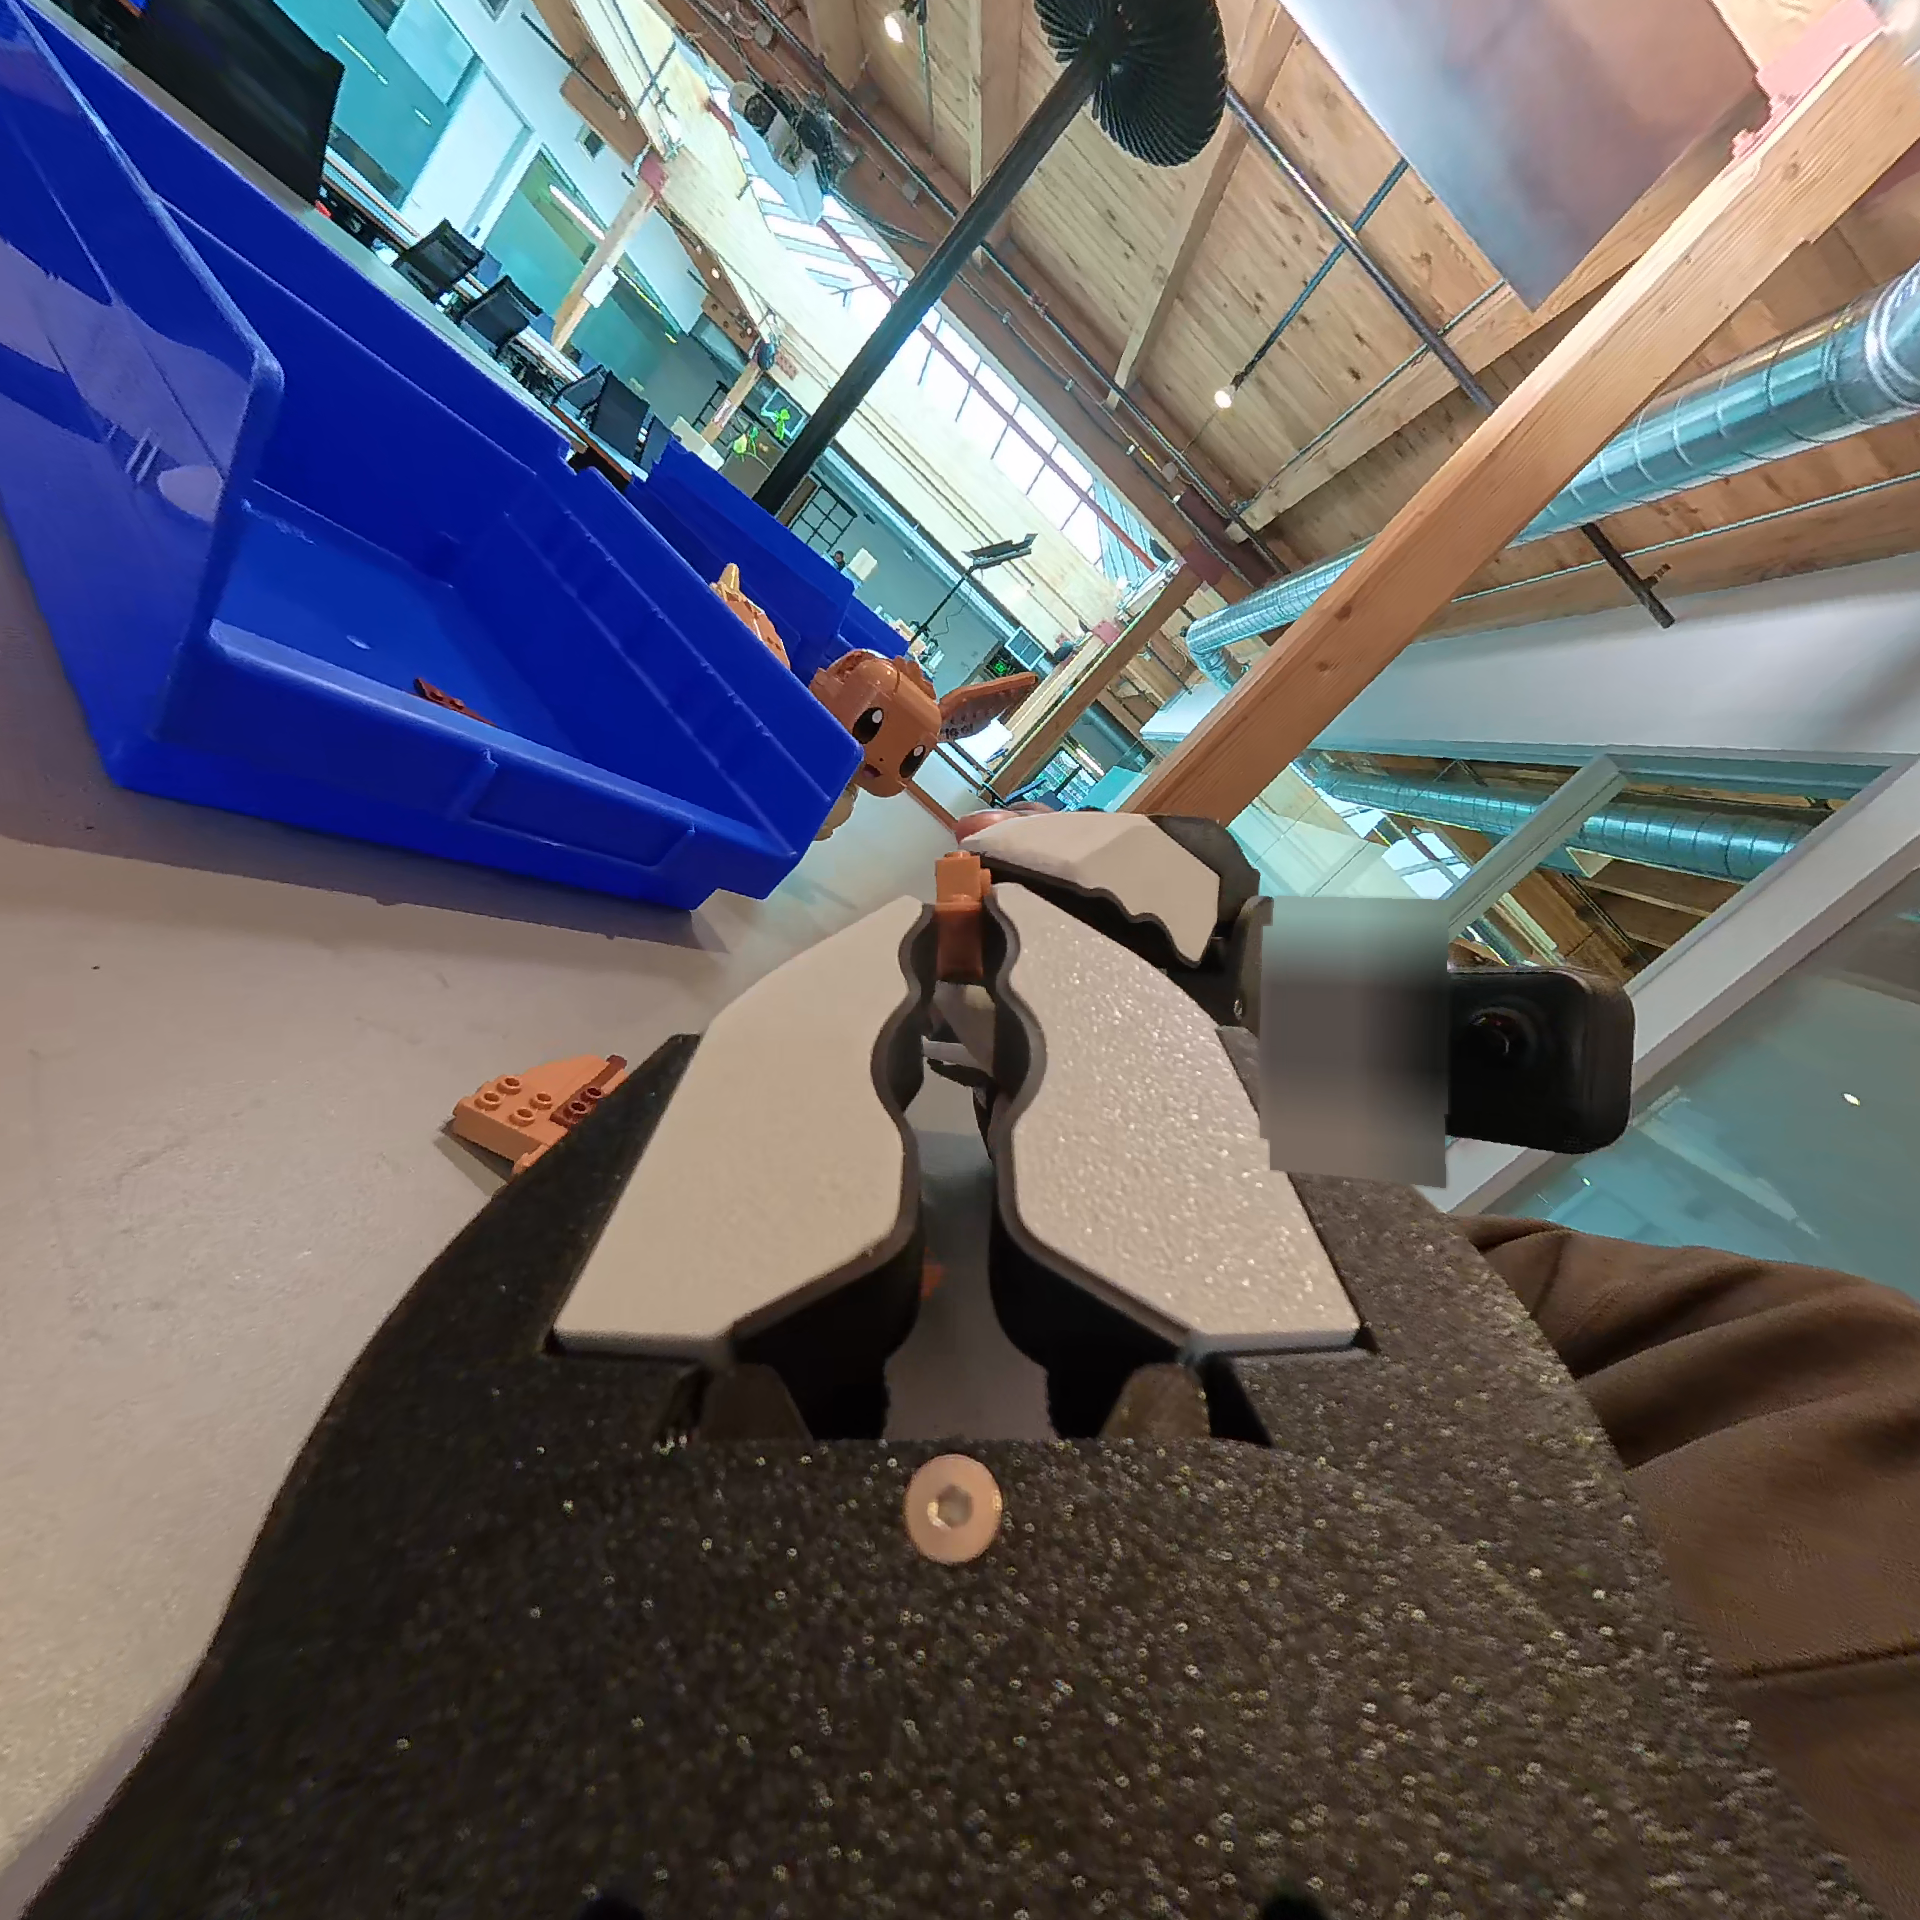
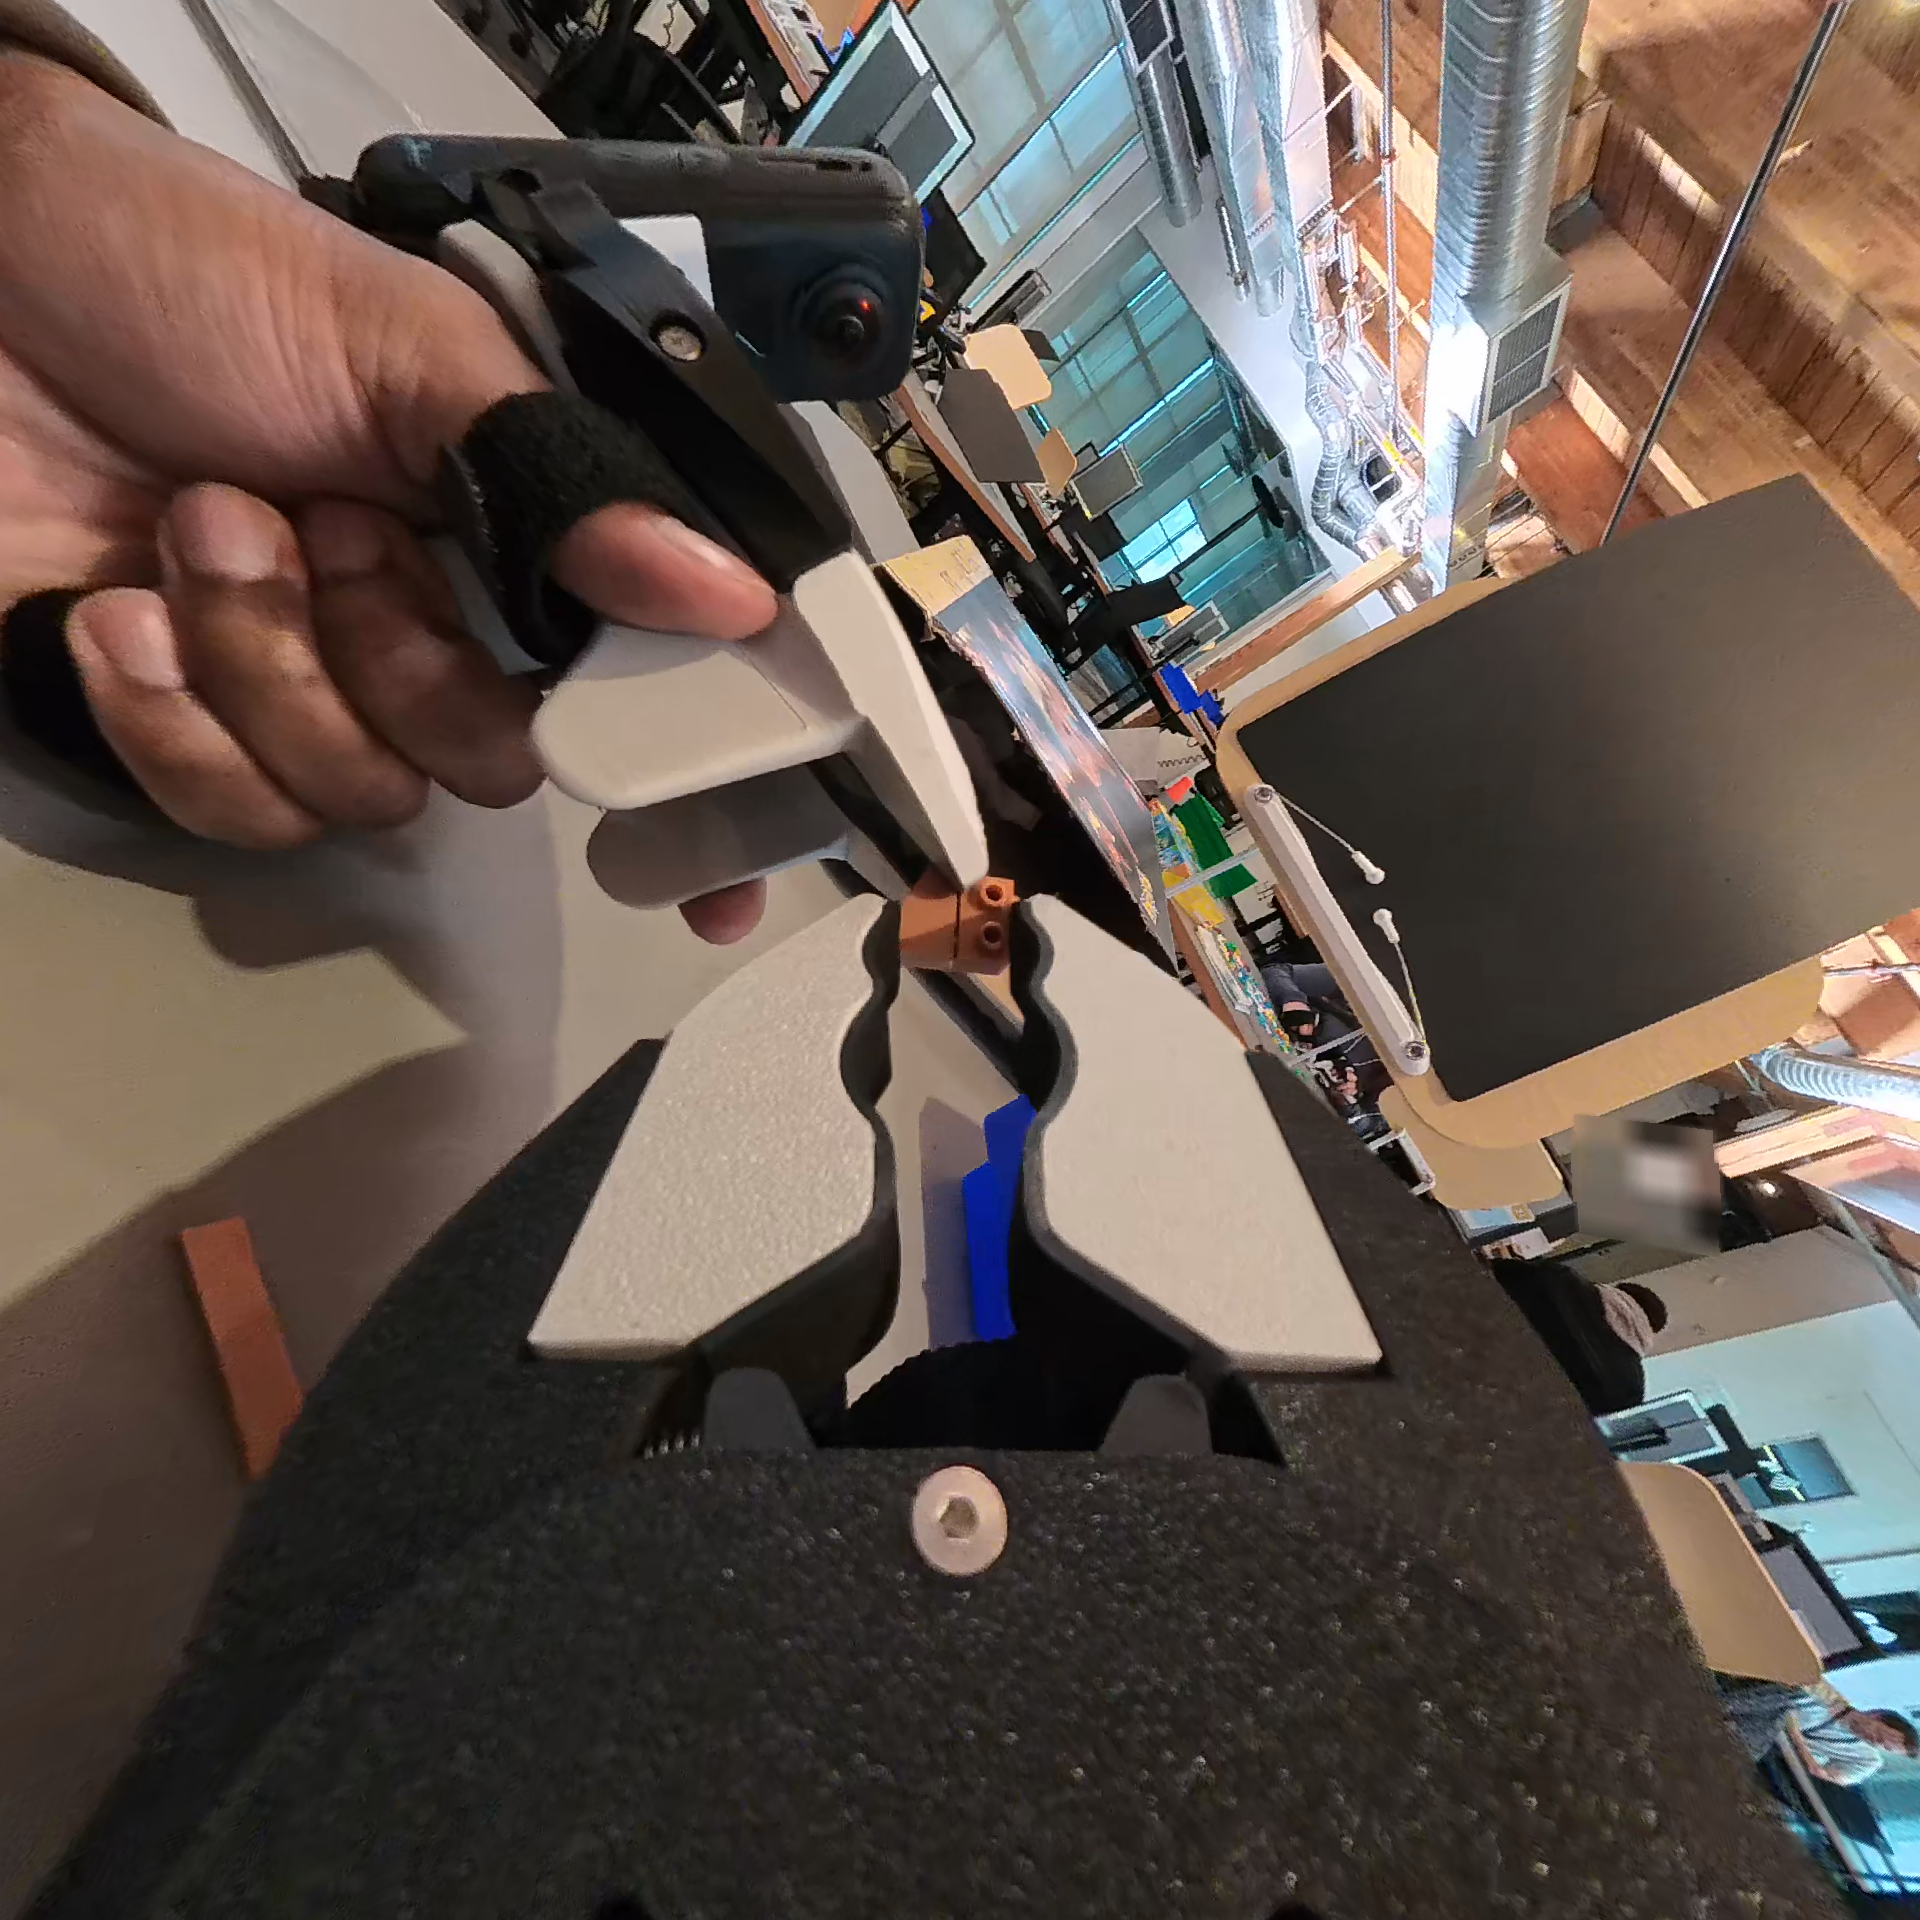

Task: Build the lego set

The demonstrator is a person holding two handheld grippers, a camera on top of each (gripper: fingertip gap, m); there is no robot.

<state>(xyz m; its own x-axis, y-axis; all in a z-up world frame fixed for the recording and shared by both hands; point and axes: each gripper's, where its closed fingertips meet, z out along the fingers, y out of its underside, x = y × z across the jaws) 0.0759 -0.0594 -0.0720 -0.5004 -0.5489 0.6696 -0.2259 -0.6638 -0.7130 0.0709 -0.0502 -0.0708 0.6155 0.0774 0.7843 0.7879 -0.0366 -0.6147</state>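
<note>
In the left wrist view my left gripper (image 1: pixel 958 914) is shut on a small brown brick piece (image 1: pixel 958 940), held above the grey table (image 1: pixel 312 1039). A lighter brown brick (image 1: pixel 961 873) sits on top of it. My right gripper (image 1: pixel 992 862) comes in from the right and meets that top part. In the right wrist view my right gripper (image 2: pixel 956 925) is shut on the same small piece: a darker sloped part (image 2: pixel 923 930) joined to a lighter brick with two round studs (image 2: pixel 989 925). The left gripper (image 2: pixel 951 878), held by a hand (image 2: pixel 260 520), pinches the darker part from above.
Blue bins (image 1: pixel 416 623) stand at the left, one with a small brown piece (image 1: pixel 447 698) inside. A brown brick-built figure head (image 1: pixel 883 717) sits behind them. A tan brick assembly (image 1: pixel 530 1107) and a brown flat strip (image 2: pixel 239 1340) lie on the table. A black and wood chair (image 2: pixel 1558 831) stands at the right.
</note>
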